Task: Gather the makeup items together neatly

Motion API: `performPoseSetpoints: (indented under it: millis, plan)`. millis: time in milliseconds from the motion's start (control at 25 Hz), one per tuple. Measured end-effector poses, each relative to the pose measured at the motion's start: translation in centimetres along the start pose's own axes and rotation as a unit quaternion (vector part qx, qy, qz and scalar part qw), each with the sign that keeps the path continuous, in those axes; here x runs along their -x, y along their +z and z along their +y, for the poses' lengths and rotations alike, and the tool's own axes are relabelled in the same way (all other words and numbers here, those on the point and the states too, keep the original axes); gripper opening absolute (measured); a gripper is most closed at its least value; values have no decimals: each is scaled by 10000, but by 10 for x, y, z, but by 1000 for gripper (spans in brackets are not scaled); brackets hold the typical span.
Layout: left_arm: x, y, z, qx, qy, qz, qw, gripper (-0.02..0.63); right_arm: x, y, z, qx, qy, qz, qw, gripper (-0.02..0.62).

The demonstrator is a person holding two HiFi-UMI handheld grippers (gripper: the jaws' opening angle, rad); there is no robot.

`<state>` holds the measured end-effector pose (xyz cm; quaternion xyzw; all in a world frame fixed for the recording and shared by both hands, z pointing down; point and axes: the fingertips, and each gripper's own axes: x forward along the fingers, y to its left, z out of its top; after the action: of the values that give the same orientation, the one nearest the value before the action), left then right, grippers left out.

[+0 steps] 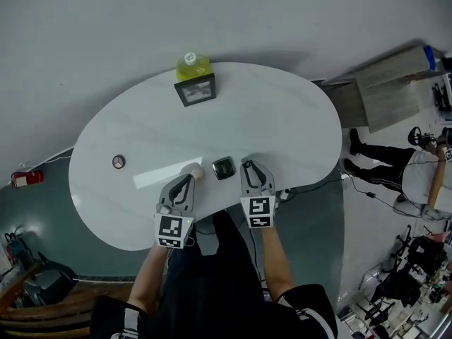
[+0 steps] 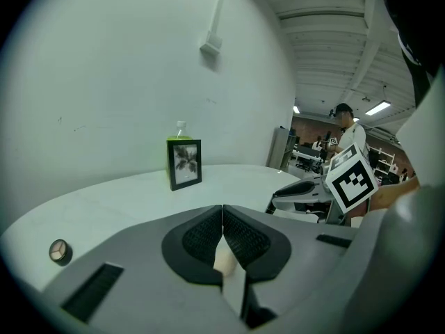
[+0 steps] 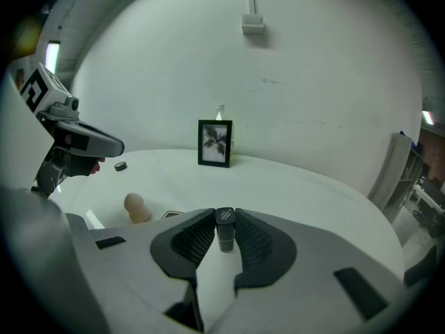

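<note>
Right gripper view: small dark lipstick tube (image 3: 224,228) was clamped btw right gripper (image 3: 224,216) jaws, lower centre. Left gripper (image 1: 188,180) was closed, empty, just by beige egg-shaped sponge (image 1: 195,171). Carry step judged underway. Next, tube to be stood beside black square compact (image 1: 223,168) w/o tipping.

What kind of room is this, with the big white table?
Probably a lab or workshop, not a home: beyond the white table there are ceiling strip lights, cluttered desks, and another person standing at work.
</note>
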<state>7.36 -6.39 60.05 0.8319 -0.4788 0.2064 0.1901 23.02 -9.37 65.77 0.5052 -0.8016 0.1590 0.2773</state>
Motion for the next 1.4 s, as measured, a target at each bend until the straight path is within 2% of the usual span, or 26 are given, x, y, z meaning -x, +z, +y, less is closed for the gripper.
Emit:
performPoseSetpoints:
  millis: [320,1080,1400]
  plan:
    - [-1,-9,9,75,124,78,9999,20,-9,-1,-2,-76,29,11,10000,107]
    - [-2,-12,7,108,112,106,9998,20,-9,-2,-5,-281,-62,-33,9996,112]
    - [1,-11,7,106,135,68,9998,20,-7,3,-6,-218,-80,-101,9997,121]
